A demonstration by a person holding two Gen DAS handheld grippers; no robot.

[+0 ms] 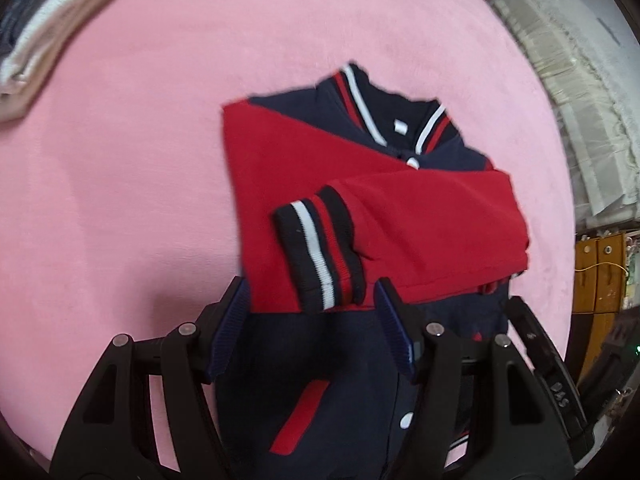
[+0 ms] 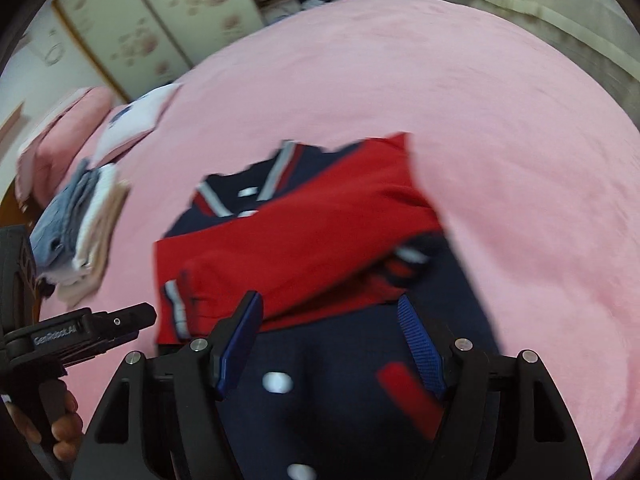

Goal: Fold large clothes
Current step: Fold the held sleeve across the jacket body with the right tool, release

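A navy jacket (image 1: 320, 364) with red sleeves lies flat on the pink bed (image 1: 140, 160). Both red sleeves (image 1: 420, 216) are folded across its chest, and a striped cuff (image 1: 320, 252) lies on top. My left gripper (image 1: 314, 300) is open and empty over the jacket's lower body, just below the cuff. In the right wrist view the jacket (image 2: 320, 368) fills the lower middle, with the folded sleeves (image 2: 304, 240) ahead. My right gripper (image 2: 330, 312) is open and empty over the navy front. The other gripper (image 2: 120, 320) shows at the left edge.
A stack of folded clothes (image 2: 84, 228) lies on the bed to the jacket's left, also in the left wrist view (image 1: 48, 28). Pink pillows (image 2: 60, 128) and a white folded garment (image 2: 132, 120) lie beyond. A wardrobe (image 2: 140, 20) stands behind; lace curtains (image 1: 580, 100) hang past the bed's edge.
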